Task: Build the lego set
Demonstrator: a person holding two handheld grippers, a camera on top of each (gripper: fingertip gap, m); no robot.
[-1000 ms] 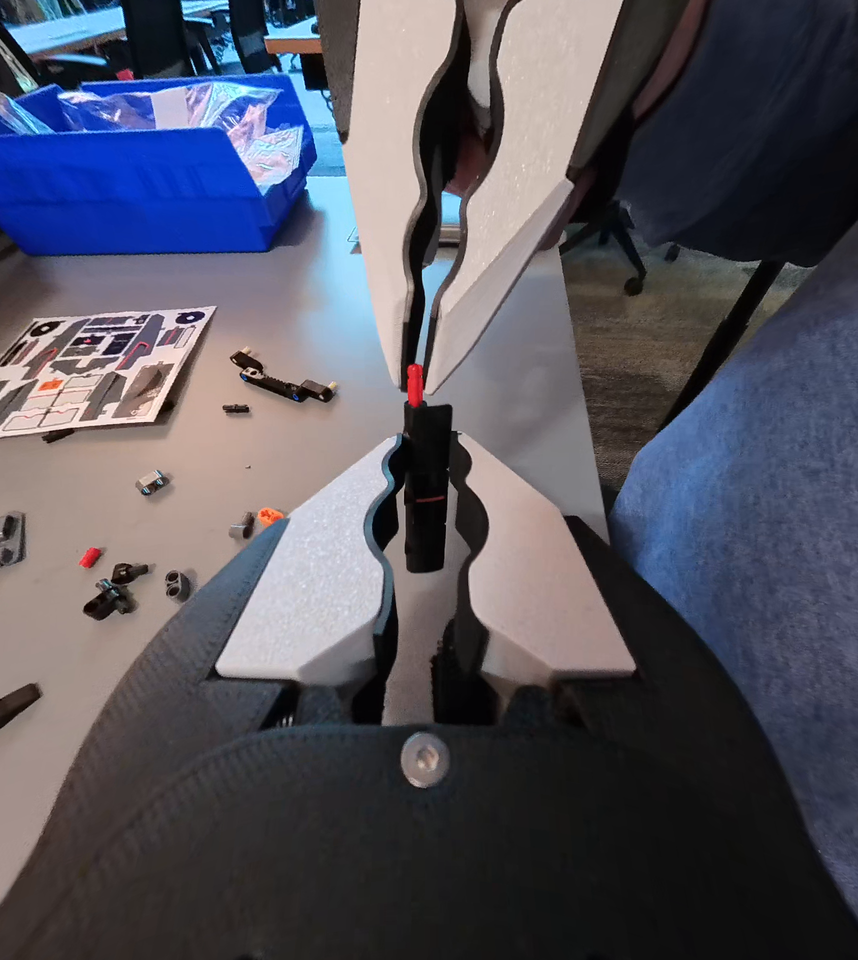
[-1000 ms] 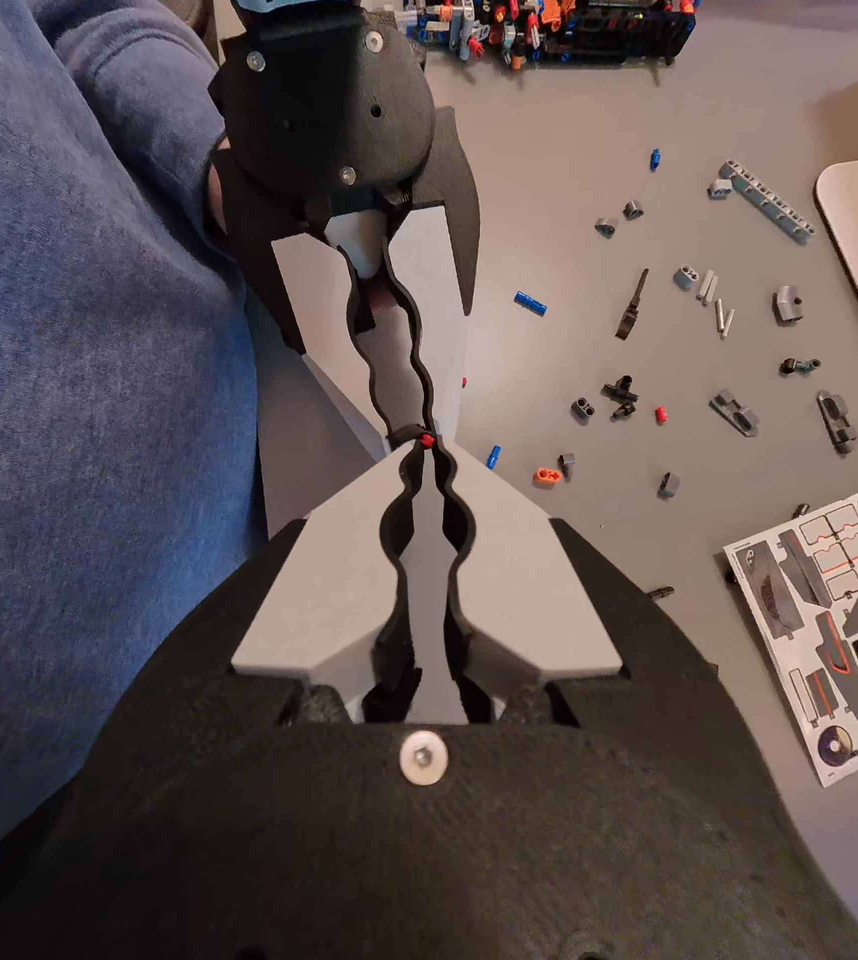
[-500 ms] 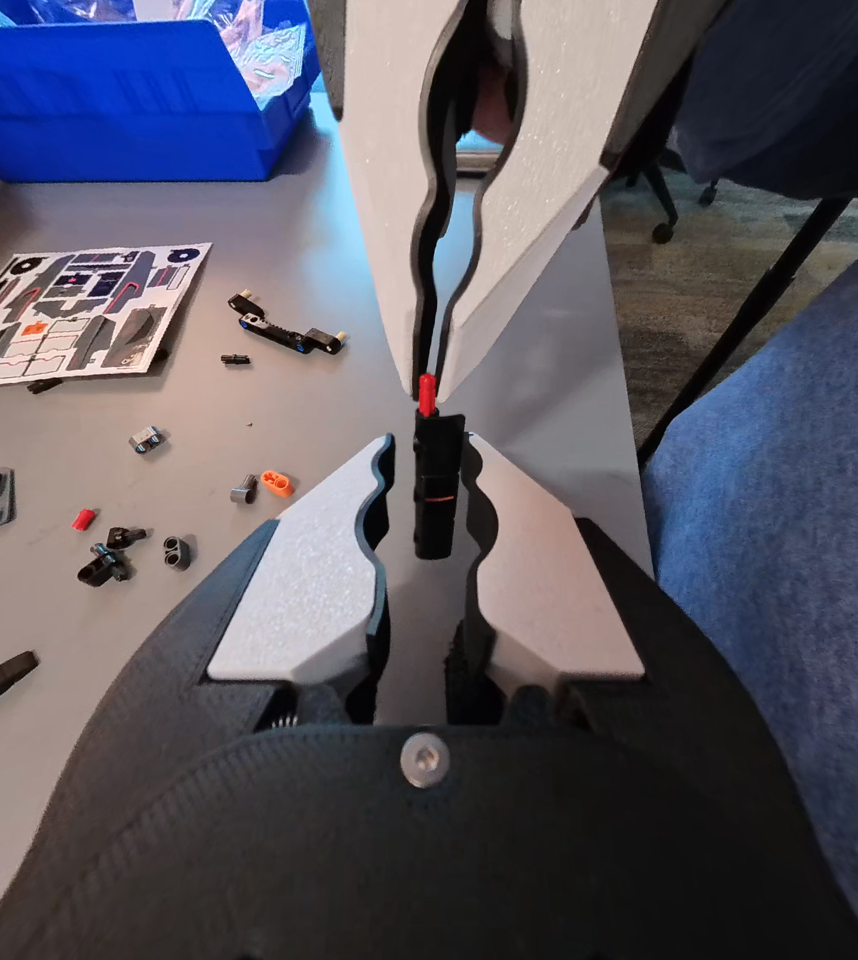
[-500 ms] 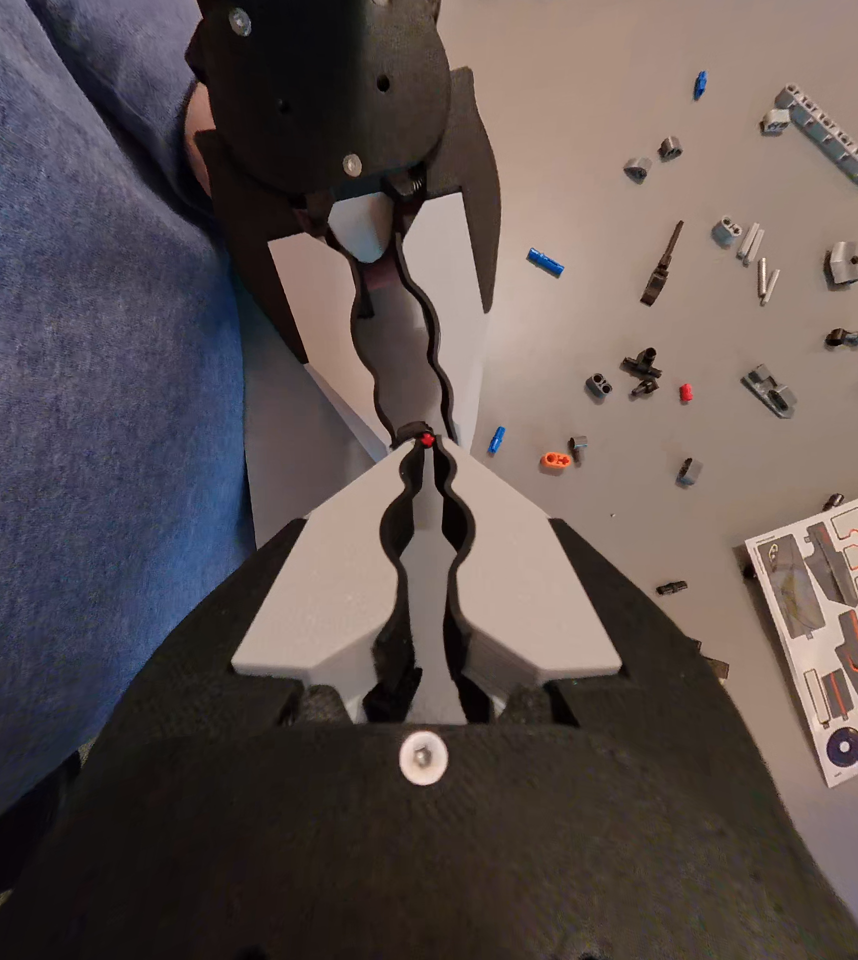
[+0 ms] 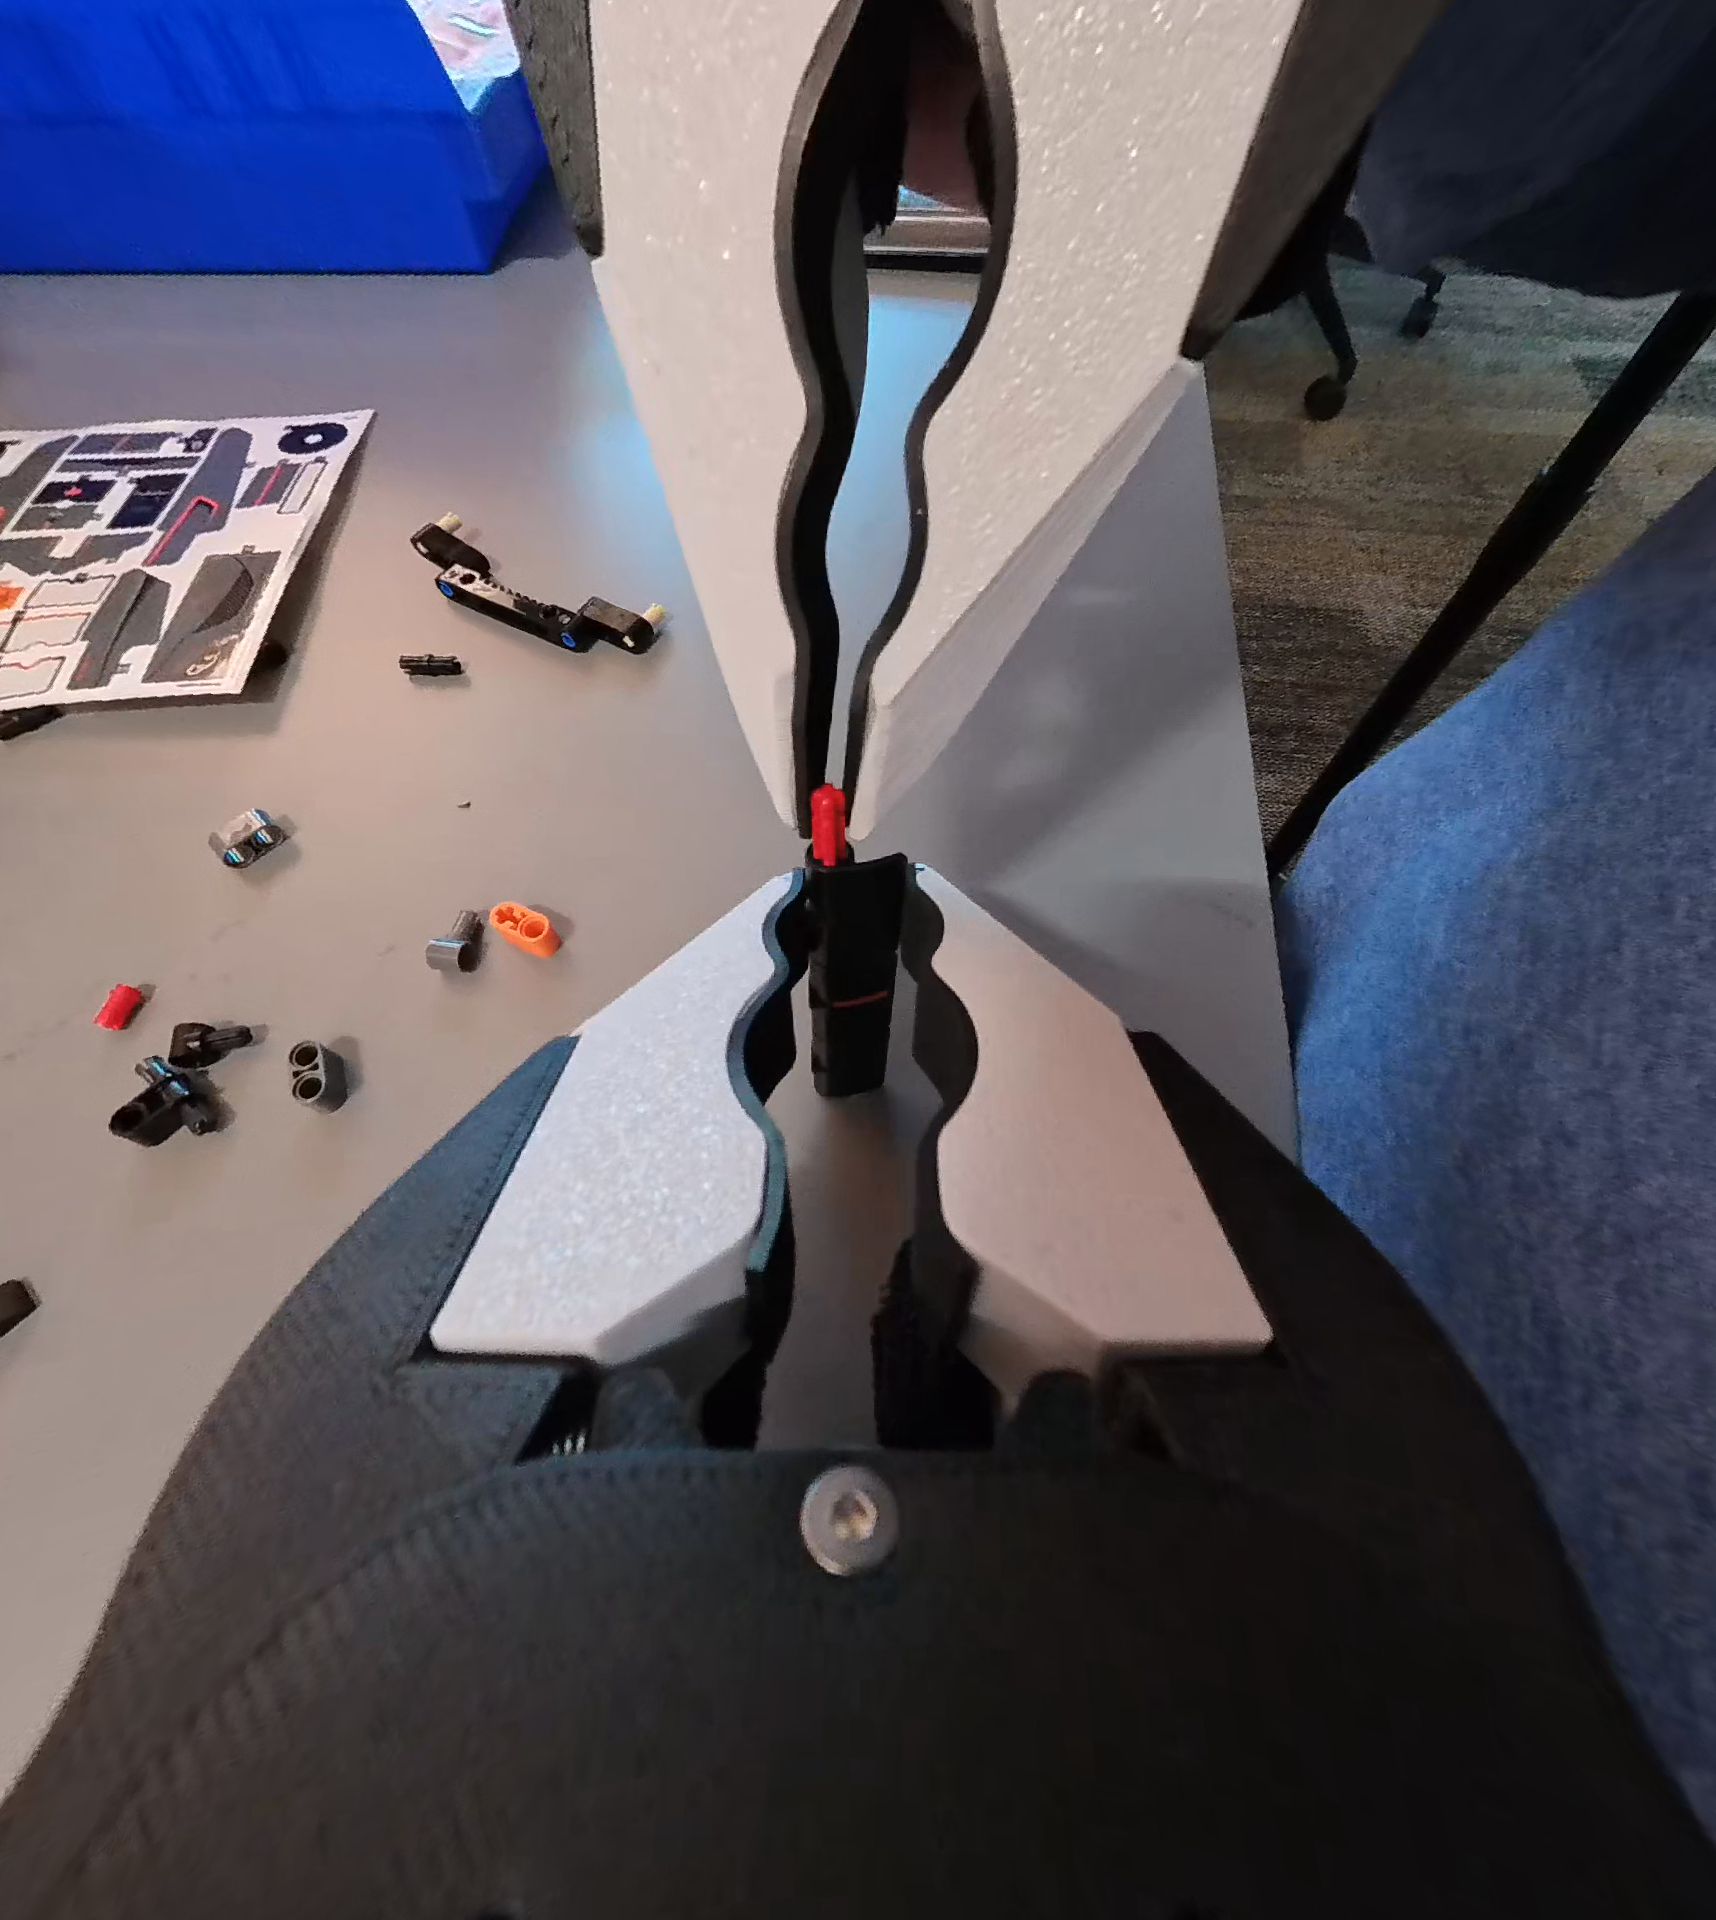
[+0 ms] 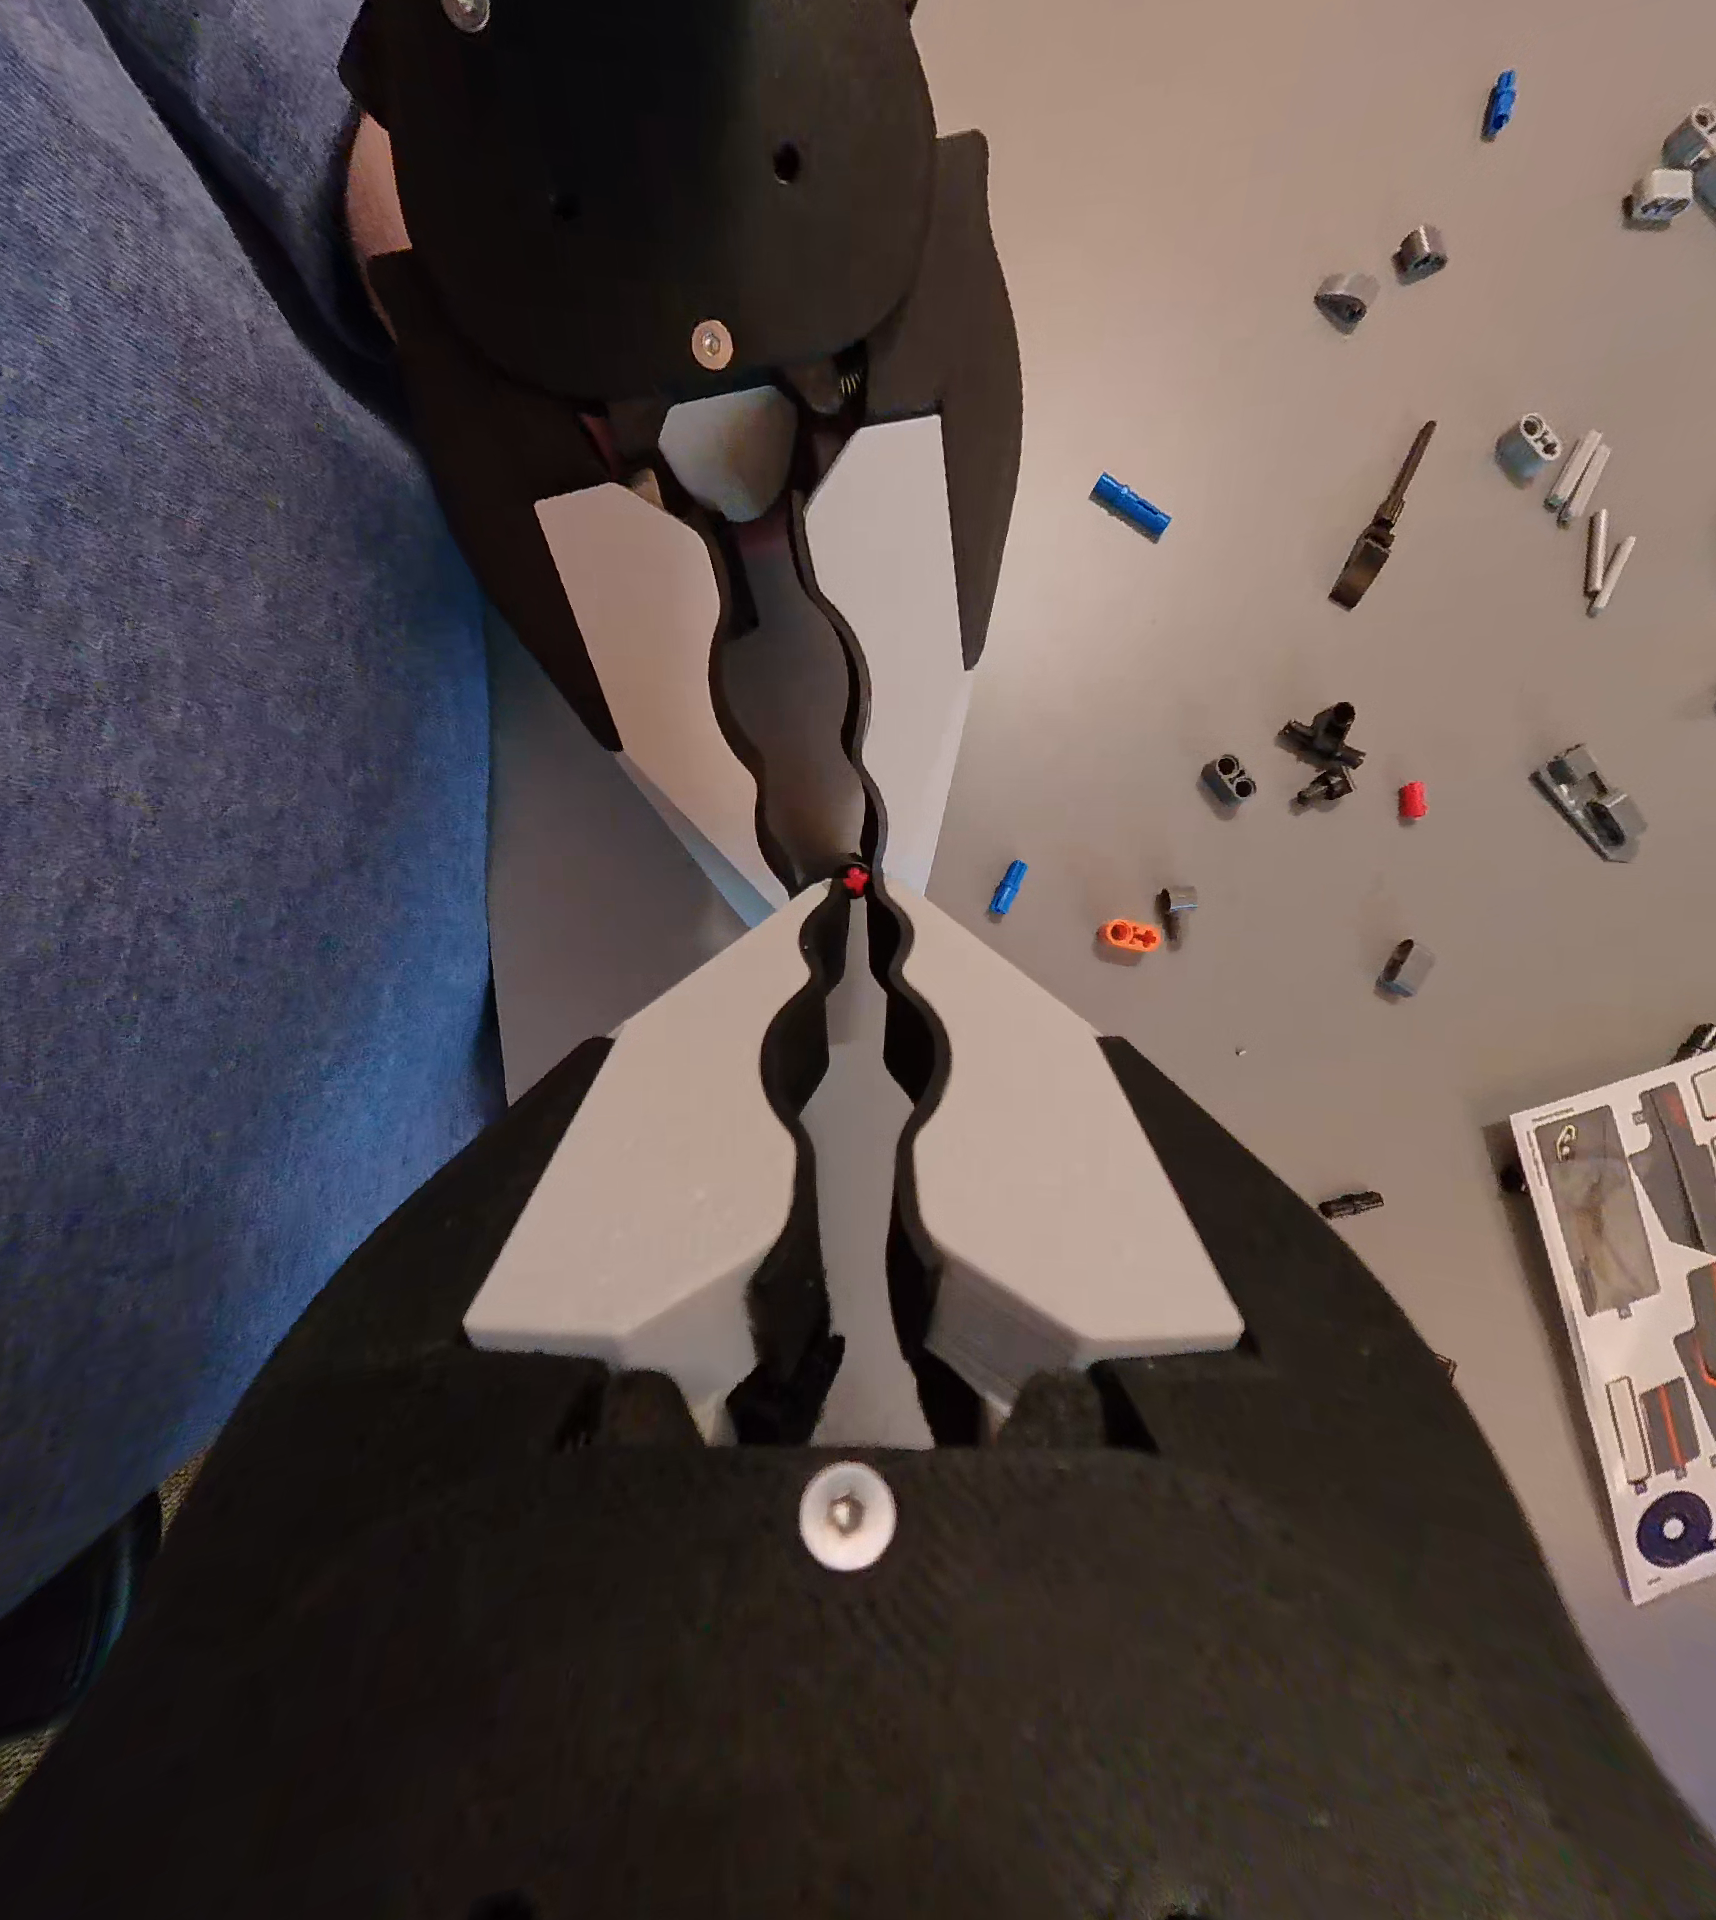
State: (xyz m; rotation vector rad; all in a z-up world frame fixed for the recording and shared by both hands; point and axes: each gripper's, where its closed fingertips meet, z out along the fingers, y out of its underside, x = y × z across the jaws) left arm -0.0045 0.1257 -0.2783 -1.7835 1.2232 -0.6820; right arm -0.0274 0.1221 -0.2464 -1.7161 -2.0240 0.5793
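Centre frame, above the table edge: left gripper (image 5: 849, 894) clamped on black lego piece (image 5: 852, 977), upright. Right gripper (image 6: 852, 902) pinched on red pin (image 5: 826, 821), tip in piece's top hole. Risk: off-axis push jams the pin or flicks it floorward.

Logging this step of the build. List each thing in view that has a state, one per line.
left gripper: jaws shut on the black piece
black piece: held upright, off the table
right gripper: jaws shut on the red pin
red pin: lower end in the black piece's top, not fully seated
sticker sheet: flat on the table
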